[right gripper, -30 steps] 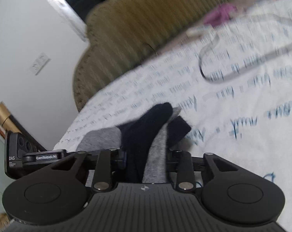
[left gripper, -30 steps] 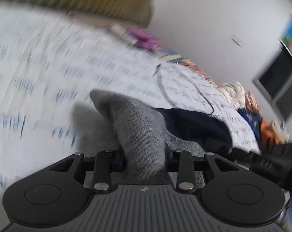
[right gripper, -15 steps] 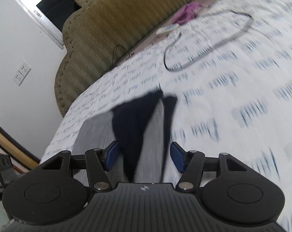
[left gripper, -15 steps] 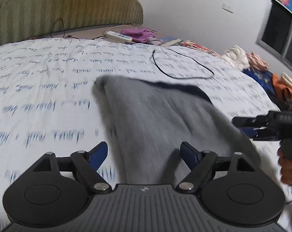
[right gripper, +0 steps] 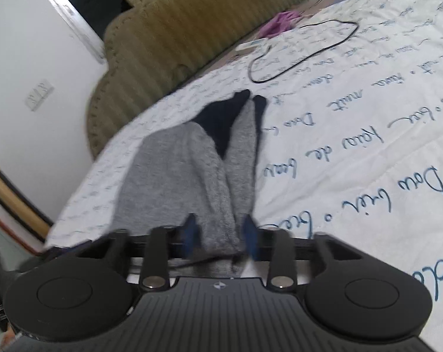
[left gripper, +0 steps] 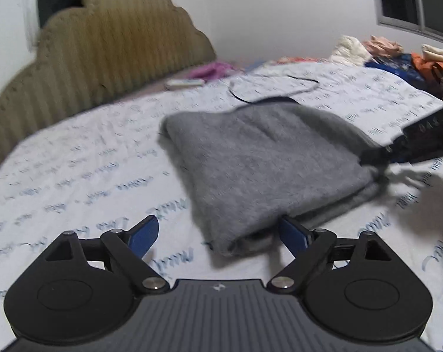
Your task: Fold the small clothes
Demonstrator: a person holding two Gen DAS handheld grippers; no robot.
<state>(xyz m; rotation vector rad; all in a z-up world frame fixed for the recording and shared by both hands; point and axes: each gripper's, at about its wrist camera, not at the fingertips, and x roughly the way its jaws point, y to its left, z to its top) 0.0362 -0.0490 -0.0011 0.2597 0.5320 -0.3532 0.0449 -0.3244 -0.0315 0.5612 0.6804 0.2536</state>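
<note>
A soft grey knitted piece of clothing (left gripper: pixel 268 170) lies folded on the bed with the white sheet covered in blue handwriting (left gripper: pixel 74 176). It looks thick and fuzzy, with one layer lying on top of another. From the left wrist view it is a wide flat bundle with a rounded far edge and a bit of dark navy cloth peeking out behind it. From the right wrist view the grey cloth (right gripper: pixel 192 176) runs long and narrow, and it ends in dark navy tips (right gripper: pixel 224 123) that point toward the head of the bed.

The left tongs (left gripper: pixel 218 234) are spread wide. Their blue pads sit on each side of the near corner of the bundle, and they hold nothing. The right tongs (right gripper: pixel 220 234) are set narrow, with the near end of the grey cloth between the blue pads. The picture is blurry there, so I cannot tell if they are pinching it.

A thin black cable (right gripper: pixel 306 50) loops on the sheet past the clothing. Near the head edge lie a white remote (left gripper: pixel 184 83) and some purple cloth (left gripper: pixel 211 70). Behind them stands the olive ribbed headboard with a wavy top (left gripper: pixel 104 55). A pile of colourful clothes (left gripper: pixel 397 55) sits at the far right edge of the bed.
</note>
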